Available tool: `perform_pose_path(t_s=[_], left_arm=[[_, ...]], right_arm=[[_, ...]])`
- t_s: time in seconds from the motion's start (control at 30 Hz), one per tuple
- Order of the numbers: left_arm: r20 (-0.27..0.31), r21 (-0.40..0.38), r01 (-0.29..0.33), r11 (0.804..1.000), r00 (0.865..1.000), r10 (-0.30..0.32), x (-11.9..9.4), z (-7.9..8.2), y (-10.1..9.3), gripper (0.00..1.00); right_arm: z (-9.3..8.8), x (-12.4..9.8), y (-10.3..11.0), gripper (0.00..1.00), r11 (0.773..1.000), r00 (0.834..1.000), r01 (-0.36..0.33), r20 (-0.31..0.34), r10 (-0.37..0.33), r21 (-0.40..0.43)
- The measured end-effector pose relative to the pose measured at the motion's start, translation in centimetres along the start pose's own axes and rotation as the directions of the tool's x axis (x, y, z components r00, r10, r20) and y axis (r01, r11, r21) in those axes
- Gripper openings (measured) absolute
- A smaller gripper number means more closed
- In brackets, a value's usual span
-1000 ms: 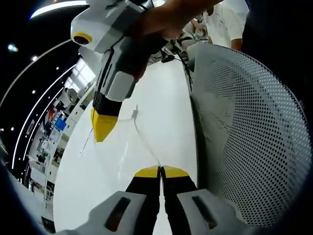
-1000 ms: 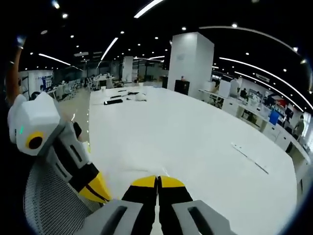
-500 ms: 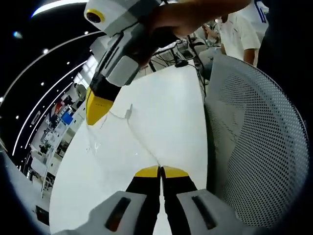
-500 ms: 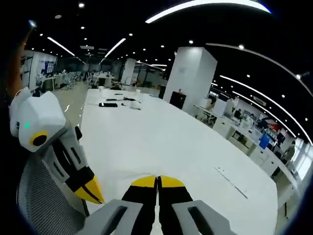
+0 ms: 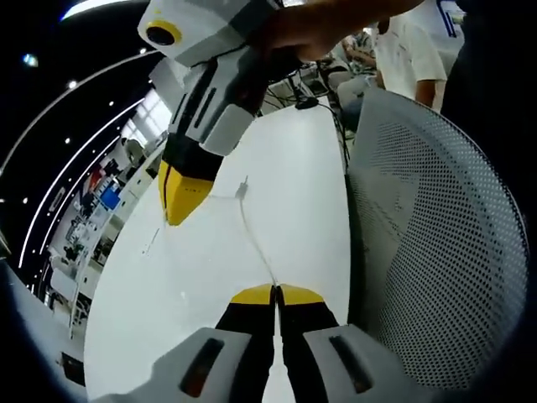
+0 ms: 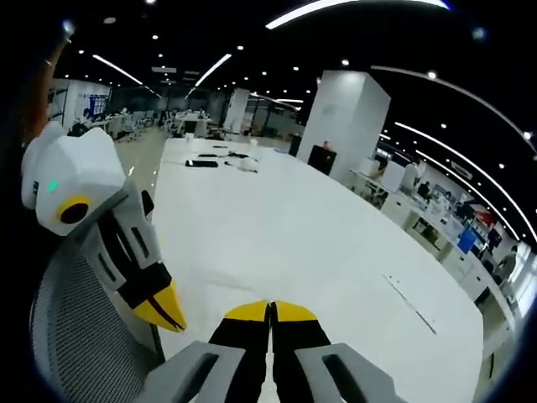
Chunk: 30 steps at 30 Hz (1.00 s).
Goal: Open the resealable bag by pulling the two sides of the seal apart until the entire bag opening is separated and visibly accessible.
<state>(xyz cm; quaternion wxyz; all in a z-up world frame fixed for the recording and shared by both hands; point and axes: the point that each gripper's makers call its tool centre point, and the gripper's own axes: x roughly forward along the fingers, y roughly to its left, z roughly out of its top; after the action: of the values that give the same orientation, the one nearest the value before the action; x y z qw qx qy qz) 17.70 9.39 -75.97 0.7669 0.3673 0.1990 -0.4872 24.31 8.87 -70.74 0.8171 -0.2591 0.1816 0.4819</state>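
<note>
The resealable bag [image 5: 201, 252] is clear plastic and hard to make out over the white table [image 5: 294, 168]. Its thin rim [image 5: 254, 239] runs from my left gripper [image 5: 275, 294], which is shut on it, up past a small tab [image 5: 243, 188] to my right gripper [image 5: 181, 200], also shut on the rim. In the right gripper view, my right gripper [image 6: 270, 307] is closed at the bottom with a faint fold of the bag [image 6: 231, 281] just ahead. The left gripper [image 6: 159, 307] hangs beside it on the left.
A white mesh chair back [image 5: 436, 227] stands close against the table's edge, also seen as mesh [image 6: 75, 336] below the left gripper. A person's hand [image 5: 310, 25] holds the right gripper. People sit at the far end [image 5: 403, 42]. Small dark items [image 6: 205, 162] lie far along the table.
The right gripper swung outward and came partly back. Both grippers stay shut, and the bag's rim still runs between them. Both views shifted with the hands.
</note>
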Motion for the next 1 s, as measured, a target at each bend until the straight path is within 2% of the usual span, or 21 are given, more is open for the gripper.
perform_pose_path(t_s=[0.03,0.13,0.33,0.43,0.53,0.6,0.7,0.77,0.8,0.83,0.87,1.0], left_arm=[[-0.006,-0.035,0.021,0.999,1.000,-0.021,0.1,-0.2,-0.3,0.00],[0.017,-0.107,0.023,0.994,1.000,-0.021,0.1,0.1,-0.2,0.00],[-0.005,-0.126,0.007,0.992,1.000,-0.008,0.3,-0.6,0.1,0.03],[-0.003,-0.135,-0.013,0.991,1.000,0.012,0.1,-0.8,0.4,0.10],[-0.002,-0.138,-0.027,0.990,1.000,0.027,-0.5,-1.0,0.7,0.15],[-0.048,-0.091,-0.046,0.995,0.998,0.042,-0.9,-2.0,1.0,0.20],[-0.040,-0.127,-0.063,0.990,0.998,0.058,-1.3,-2.4,1.4,0.28],[-0.029,-0.183,-0.087,0.979,0.996,0.084,-1.7,-2.7,1.8,0.30],[-0.026,-0.200,-0.088,0.976,0.996,0.084,-1.8,-2.8,1.9,0.31],[-0.015,-0.253,-0.077,0.964,0.997,0.076,-1.8,-2.9,1.8,0.31],[-0.010,-0.270,-0.076,0.960,0.997,0.077,-1.9,-2.9,1.8,0.30],[0.041,-0.398,-0.088,0.913,0.993,0.113,-2.2,-2.7,3.1,0.36]], right_arm=[[-0.3,0.2,0.4,0.00,1.000,1.000,-0.010,-0.008,0.010,-0.004],[-1.5,0.9,1.5,0.00,0.999,0.999,-0.035,-0.036,0.034,-0.008],[-2.8,2.1,2.7,0.00,0.997,0.996,-0.054,-0.080,0.050,-0.050],[-3.6,2.5,2.7,0.00,0.990,0.993,-0.047,-0.116,0.032,-0.132],[-4.4,3.2,3.1,0.00,0.988,0.991,-0.056,-0.132,0.038,-0.143],[-5.0,3.5,3.2,0.00,0.984,0.988,-0.062,-0.147,0.038,-0.165],[-5.6,3.9,3.1,0.00,0.978,0.986,-0.069,-0.163,0.037,-0.198],[-5.9,4.1,2.6,0.00,0.963,0.985,-0.063,-0.169,0.019,-0.262],[-5.8,4.2,2.3,0.00,0.953,0.987,-0.053,-0.158,0.005,-0.299],[-6.2,4.3,2.1,0.00,0.941,0.985,-0.053,-0.170,-0.004,-0.335],[-6.5,4.3,2.0,0.00,0.942,0.984,-0.053,-0.180,-0.008,-0.332],[-7.0,4.7,1.4,0.00,0.938,0.982,-0.066,-0.187,0.001,-0.340]])
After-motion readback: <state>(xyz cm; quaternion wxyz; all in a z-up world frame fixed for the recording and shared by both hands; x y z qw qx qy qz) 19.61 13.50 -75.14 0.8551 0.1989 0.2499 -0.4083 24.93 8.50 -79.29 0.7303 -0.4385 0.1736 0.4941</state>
